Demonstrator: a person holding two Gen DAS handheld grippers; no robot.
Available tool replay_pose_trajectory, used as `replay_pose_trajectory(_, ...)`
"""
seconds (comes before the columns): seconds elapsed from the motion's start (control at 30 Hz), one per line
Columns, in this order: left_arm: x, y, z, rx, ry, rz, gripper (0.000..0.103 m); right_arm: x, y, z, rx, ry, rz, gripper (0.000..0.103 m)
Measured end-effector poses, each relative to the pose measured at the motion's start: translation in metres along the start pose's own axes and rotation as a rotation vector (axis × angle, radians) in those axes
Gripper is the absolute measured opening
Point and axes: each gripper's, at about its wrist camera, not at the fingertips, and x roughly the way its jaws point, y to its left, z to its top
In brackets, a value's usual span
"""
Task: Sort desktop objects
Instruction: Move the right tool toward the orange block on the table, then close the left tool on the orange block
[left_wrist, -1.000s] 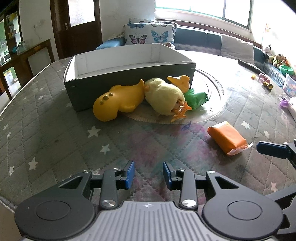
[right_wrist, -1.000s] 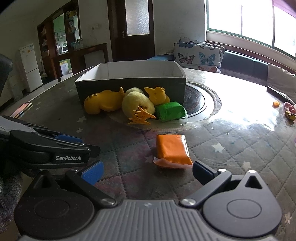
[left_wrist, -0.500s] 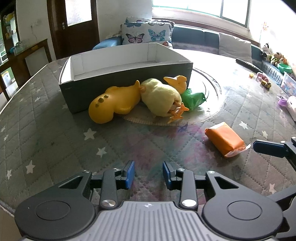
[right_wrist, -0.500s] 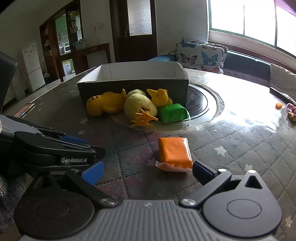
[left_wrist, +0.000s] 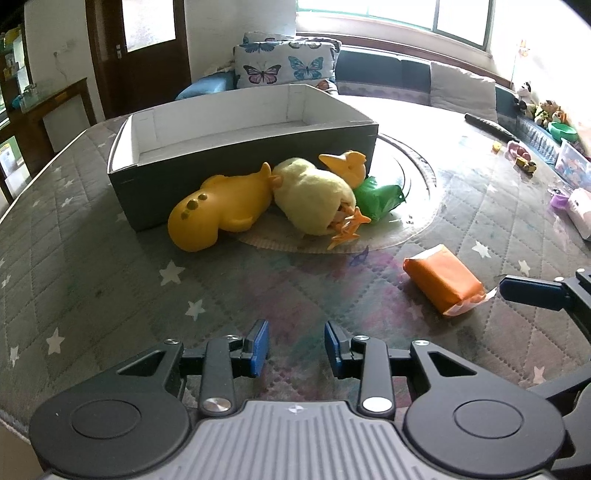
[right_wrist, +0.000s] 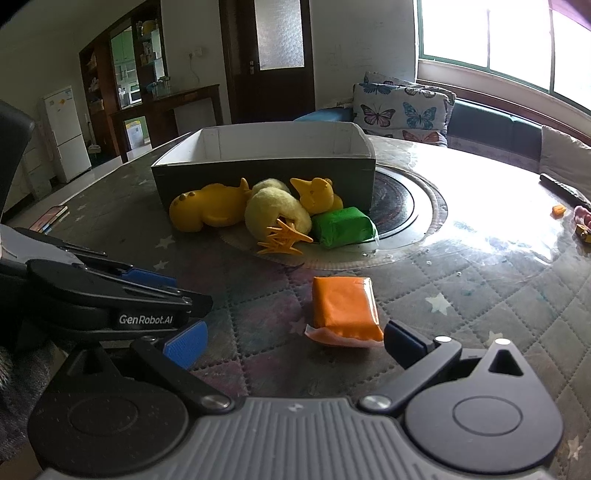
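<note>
An open dark box (left_wrist: 236, 162) with a white inside stands on the table; it also shows in the right wrist view (right_wrist: 266, 173). Against its front lie a yellow rubber toy (left_wrist: 218, 214), a pale plush chick (left_wrist: 314, 199), a small yellow duck (left_wrist: 349, 166) and a green packet (right_wrist: 341, 227). An orange packet (right_wrist: 343, 308) lies nearer, just ahead of my right gripper (right_wrist: 291, 343), which is wide open and empty. My left gripper (left_wrist: 296, 349) is partly open and empty, low over the tablecloth.
The table has a quilted star-pattern cloth (left_wrist: 92, 280) and a round glass turntable (right_wrist: 413, 206). Small toys and a remote (left_wrist: 487, 123) lie at the far right edge. The left gripper's body (right_wrist: 103, 299) is close on the right gripper's left.
Both grippers have moved slightly forward toward the objects. The jaws have not changed and nothing on the table has moved.
</note>
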Motion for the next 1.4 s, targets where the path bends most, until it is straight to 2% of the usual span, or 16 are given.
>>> replay_pose_trajectory(0.83,0.004,0.003,0.003,-0.009,0.009,-0.012,0.035,0.006,0.001,0.003,-0.004,0.013,0.000,0.099)
replay_pose_trajectory(1.23,0.008,0.006,0.013,-0.013,0.006,-0.038,0.035,0.014,-0.006,0.006,0.005,0.019,-0.015,0.098)
replay_pose_trajectory(1.4,0.007,0.007,0.021,-0.011,-0.006,-0.079,0.035,0.018,-0.013,0.006,0.014,0.023,-0.028,0.094)
